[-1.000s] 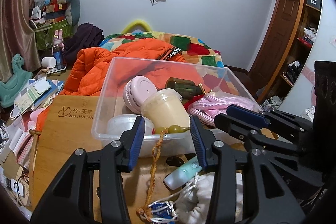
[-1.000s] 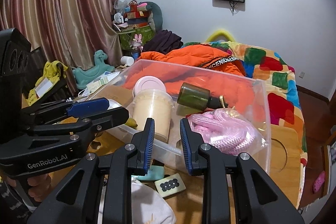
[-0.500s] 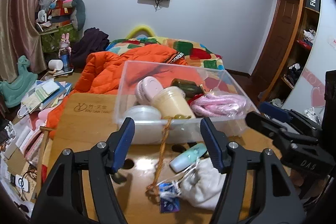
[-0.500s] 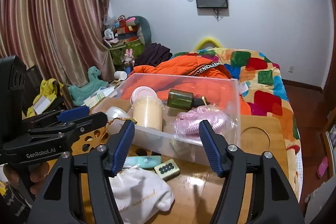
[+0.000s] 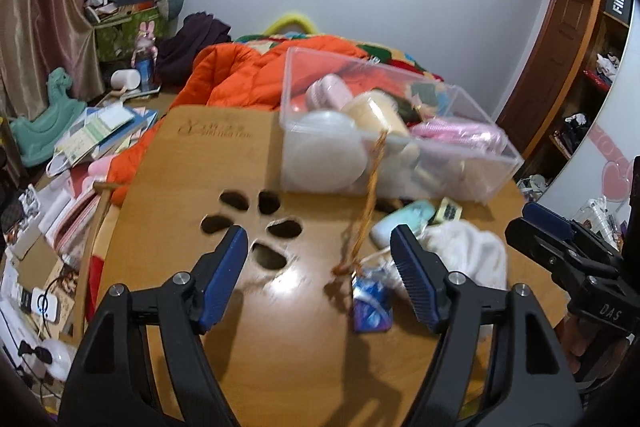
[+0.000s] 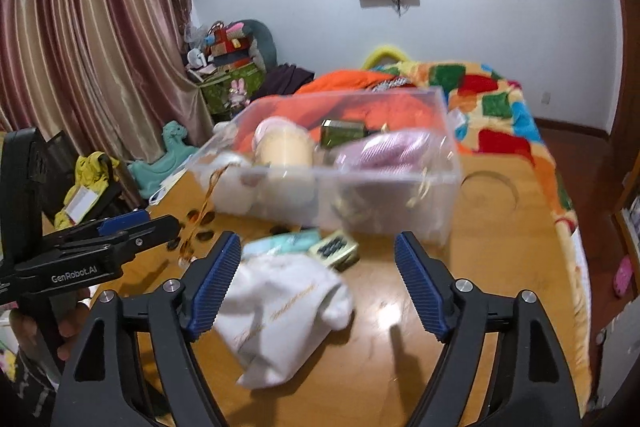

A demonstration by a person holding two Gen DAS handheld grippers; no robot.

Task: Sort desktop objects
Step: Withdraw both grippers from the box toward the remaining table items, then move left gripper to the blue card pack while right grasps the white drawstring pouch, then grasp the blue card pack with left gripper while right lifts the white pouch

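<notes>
A clear plastic bin (image 5: pixel 400 167) (image 6: pixel 332 187) stands on the wooden table, holding a cream cup, a pink case, a green bottle and pink rope. An orange cord (image 5: pixel 366 215) hangs over its front wall down to a blue tag (image 5: pixel 370 301). In front of the bin lie a mint tube (image 5: pixel 402 221) (image 6: pixel 280 241), a small green tin (image 6: pixel 334 249) and a white cloth pouch (image 6: pixel 280 311) (image 5: pixel 468 251). My left gripper (image 5: pixel 320 279) hovers over the table, jaws opening, nothing between them. My right gripper (image 6: pixel 318 287) hangs over the pouch, jaws opening, not touching it.
The round wooden table (image 5: pixel 248 339) has paw-shaped cutouts (image 5: pixel 256 223) at its left-centre. Behind it a bed carries an orange jacket (image 5: pixel 240 75) and a patchwork quilt (image 6: pixel 500 107). Papers and boxes (image 5: pixel 96 135) crowd the floor at left; curtains (image 6: pixel 92 67) hang beyond.
Both grippers have pulled back from the bin and spread their jaws from nearly shut to wide. The table front, the pouch and the blue tag have come into view.
</notes>
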